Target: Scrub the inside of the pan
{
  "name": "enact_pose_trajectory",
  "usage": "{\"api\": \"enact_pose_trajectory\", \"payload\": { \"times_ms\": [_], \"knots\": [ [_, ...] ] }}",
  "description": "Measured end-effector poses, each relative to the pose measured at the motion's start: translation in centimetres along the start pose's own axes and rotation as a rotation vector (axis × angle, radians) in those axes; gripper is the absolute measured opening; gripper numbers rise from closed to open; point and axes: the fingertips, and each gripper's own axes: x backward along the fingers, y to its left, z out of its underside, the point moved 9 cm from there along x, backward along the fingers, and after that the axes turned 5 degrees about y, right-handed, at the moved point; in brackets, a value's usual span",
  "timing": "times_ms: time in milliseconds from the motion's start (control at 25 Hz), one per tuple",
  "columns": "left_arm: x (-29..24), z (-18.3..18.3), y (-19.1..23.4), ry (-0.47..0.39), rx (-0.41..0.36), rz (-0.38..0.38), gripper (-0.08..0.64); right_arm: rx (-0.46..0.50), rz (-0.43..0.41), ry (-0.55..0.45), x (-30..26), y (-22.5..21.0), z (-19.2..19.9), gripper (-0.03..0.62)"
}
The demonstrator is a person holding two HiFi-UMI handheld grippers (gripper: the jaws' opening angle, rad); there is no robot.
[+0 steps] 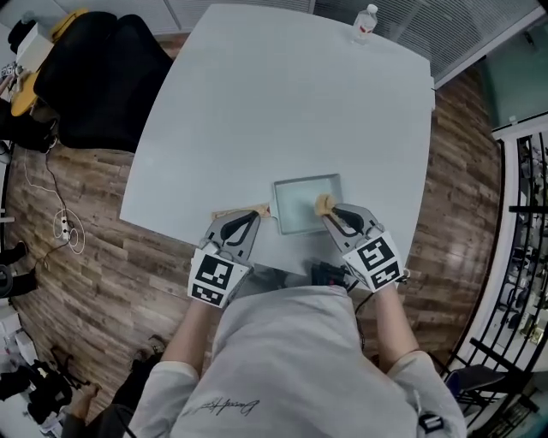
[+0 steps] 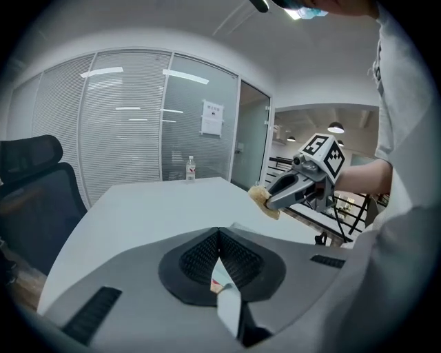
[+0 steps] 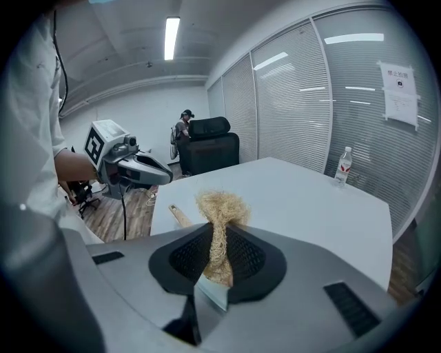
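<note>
Currently the pan (image 1: 300, 205) sits at the table's (image 1: 257, 103) near edge. Right gripper (image 1: 332, 210) pinches a tan fibre scrubber (image 1: 323, 204) over the pan's right side. Left gripper (image 1: 256, 215), jaws pressed together, is just left of the pan. Bottle (image 1: 365, 21) label is unreadable.

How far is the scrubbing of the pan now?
Done: the right tongs are shut on the fibre scrubber. In hand: the scrubber is over the pan; contact is unclear. Left: the scrubbing itself. The left tongs are shut, empty, by the wooden handle, not on it.
</note>
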Motion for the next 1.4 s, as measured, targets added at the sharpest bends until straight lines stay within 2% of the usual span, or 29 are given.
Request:
{"api": "enact_pose_trajectory", "payload": {
  "times_ms": [120, 280, 520, 720, 880, 1040, 1280, 1400],
  "knots": [
    [-0.7, 0.5, 0.4, 0.049, -0.045, 0.023, 0.011, 0.003, -0.003, 0.011, -0.5, -0.1, 0.0, 0.071],
    [-1.1, 1.2, 1.1, 0.095, -0.069, 0.048, 0.012, -0.018, -0.01, 0.025, -1.4, 0.1, 0.2, 0.07],
    [-2.4, 2.1, 2.4, 0.119, -0.097, 0.058, 0.012, -0.026, -0.019, 0.067, -2.7, 0.1, 1.3, 0.071],
    [-3.0, 2.7, 3.2, 0.166, -0.165, 0.056, 0.012, -0.035, -0.032, 0.102, -3.3, 0.0, 1.9, 0.07],
    [-3.6, 2.7, 4.1, 0.198, -0.268, 0.056, 0.012, -0.031, -0.044, 0.123, -4.2, 0.0, 1.7, 0.071],
    [-4.5, 3.5, 4.3, 0.266, -0.379, 0.109, 0.022, -0.009, -0.054, 0.147, -5.1, -0.2, 1.8, 0.071],
    [-6.1, 5.4, 3.6, 0.407, -0.533, 0.231, 0.135, 0.067, -0.06, 0.203, -6.0, -0.2, 2.1, 0.07],
    [-7.1, 6.8, 3.3, 0.482, -0.603, 0.271, 0.164, 0.097, -0.071, 0.226, -6.5, -0.3, 2.3, 0.071]
  ]
}}
